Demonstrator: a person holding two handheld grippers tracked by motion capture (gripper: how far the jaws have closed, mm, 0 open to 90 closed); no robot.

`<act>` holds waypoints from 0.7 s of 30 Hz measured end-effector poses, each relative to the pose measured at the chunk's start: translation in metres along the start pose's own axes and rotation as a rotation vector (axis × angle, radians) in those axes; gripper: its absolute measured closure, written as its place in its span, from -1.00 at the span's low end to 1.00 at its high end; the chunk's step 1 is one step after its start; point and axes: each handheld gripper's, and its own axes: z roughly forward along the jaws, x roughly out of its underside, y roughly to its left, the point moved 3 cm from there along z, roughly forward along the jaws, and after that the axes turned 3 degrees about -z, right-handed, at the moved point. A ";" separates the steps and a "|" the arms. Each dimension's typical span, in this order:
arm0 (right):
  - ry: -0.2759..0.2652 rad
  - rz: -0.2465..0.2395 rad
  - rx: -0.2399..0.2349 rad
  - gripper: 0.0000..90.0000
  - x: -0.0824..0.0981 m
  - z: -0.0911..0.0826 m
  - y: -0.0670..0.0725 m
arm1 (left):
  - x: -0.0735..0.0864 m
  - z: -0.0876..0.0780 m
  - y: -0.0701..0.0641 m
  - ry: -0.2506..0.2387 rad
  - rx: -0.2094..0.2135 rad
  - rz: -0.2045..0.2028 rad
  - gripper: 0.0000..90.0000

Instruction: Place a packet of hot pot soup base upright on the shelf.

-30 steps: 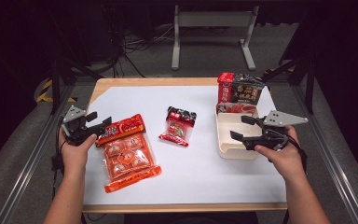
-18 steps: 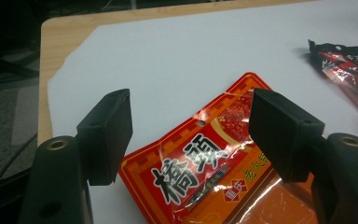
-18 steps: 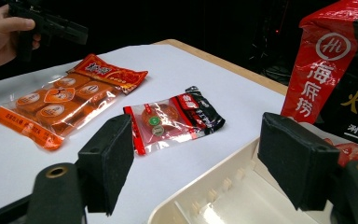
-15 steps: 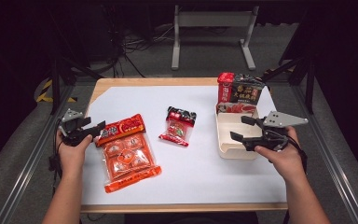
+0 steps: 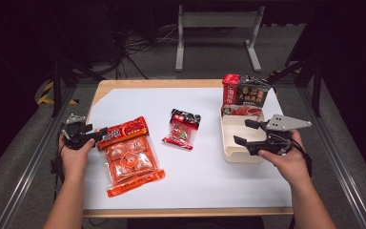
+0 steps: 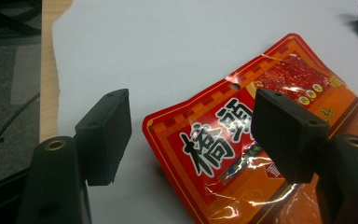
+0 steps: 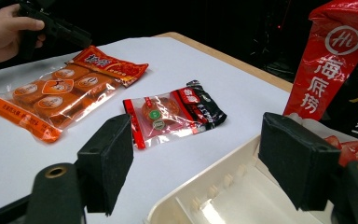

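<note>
I have the large orange snack packet [image 5: 129,155] lying flat on the white surface [image 5: 209,171], its red header end right at the tips of my left gripper [image 5: 96,135]. In the left gripper view that header [image 6: 242,154] sits between the two black pads, which stand apart and press on nothing; the jaws have just been opening, so the left gripper is released with the packet's corner between them. Beyond it, toward my other hand, lies a smaller red and black packet [image 5: 183,129]. My right gripper [image 5: 242,132] hangs over the near wall of the cream tray [image 5: 233,153], also released, jaws wide and holding nothing. Past the tray from that gripper stands a red and black bag [image 5: 244,94], touching the tray's far end.
</note>
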 end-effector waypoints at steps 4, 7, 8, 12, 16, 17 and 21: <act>-0.002 0.000 -0.002 -0.40 0.000 0.000 0.001 | 0.004 0.004 0.003 0.026 0.014 -0.025 -0.33; 0.000 0.002 -0.004 -0.41 0.000 0.000 0.001 | 0.006 0.006 0.005 0.041 0.017 -0.035 -0.30; 0.000 0.001 -0.005 -0.40 0.000 0.001 0.001 | 0.007 0.007 0.006 0.051 0.016 -0.041 -0.30; 0.002 -0.001 -0.006 -0.41 0.000 0.001 0.001 | 0.009 0.009 0.007 0.075 0.017 -0.040 -0.31; 0.002 0.000 -0.006 -0.41 0.000 0.002 0.001 | 0.011 0.014 0.007 0.103 0.033 -0.046 -0.30; 0.003 0.001 -0.007 -0.41 0.001 0.002 0.001 | 0.012 0.015 0.007 0.109 0.036 -0.050 -0.28; 0.003 0.003 -0.006 -0.41 0.001 0.002 0.001 | 0.012 0.016 0.008 0.116 0.049 -0.051 -0.22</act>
